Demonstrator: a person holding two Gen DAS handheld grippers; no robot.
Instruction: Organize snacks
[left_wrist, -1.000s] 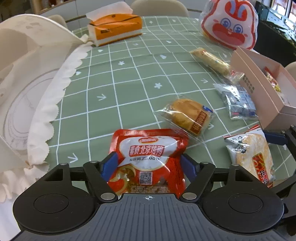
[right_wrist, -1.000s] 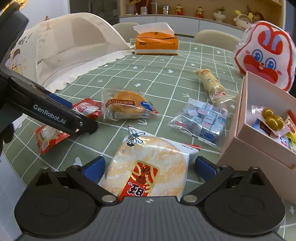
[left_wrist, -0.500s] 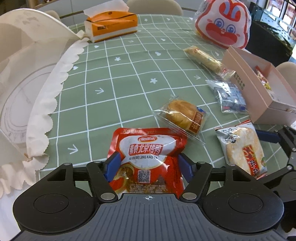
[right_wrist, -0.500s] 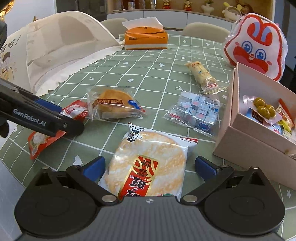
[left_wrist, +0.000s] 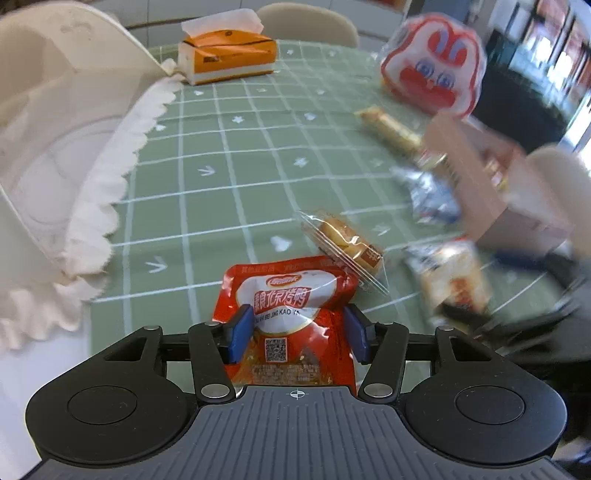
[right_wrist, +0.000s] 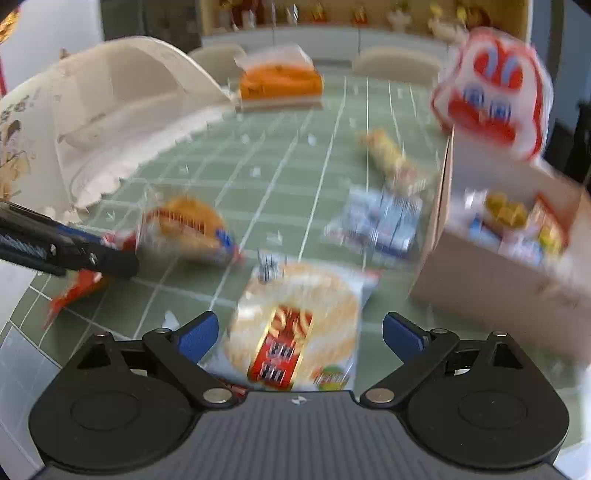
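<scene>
At bottom centre of each view: left gripper (left_wrist: 295, 332) just closing, pinching red pouch (left_wrist: 291, 317); right gripper (right_wrist: 299, 336) spread wide, just narrowing, around cracker pack (right_wrist: 295, 325). Slippery film, could slip loose before reaching box (right_wrist: 491, 273).

Tissue box (left_wrist: 227, 55): you see it orange, at the table's far edge, a white tissue standing out of its top.
Food cover (left_wrist: 55, 147): on your left, a white mesh dome with a scalloped lace rim lying on the cloth.
Tablecloth (left_wrist: 221, 177): green, ruled in white squares with small arrows and stars.
Chairs (right_wrist: 395, 64): two beige backs beyond the table.
Shelf (right_wrist: 332, 14): small figurines, too blurred for you to tell apart.
</scene>
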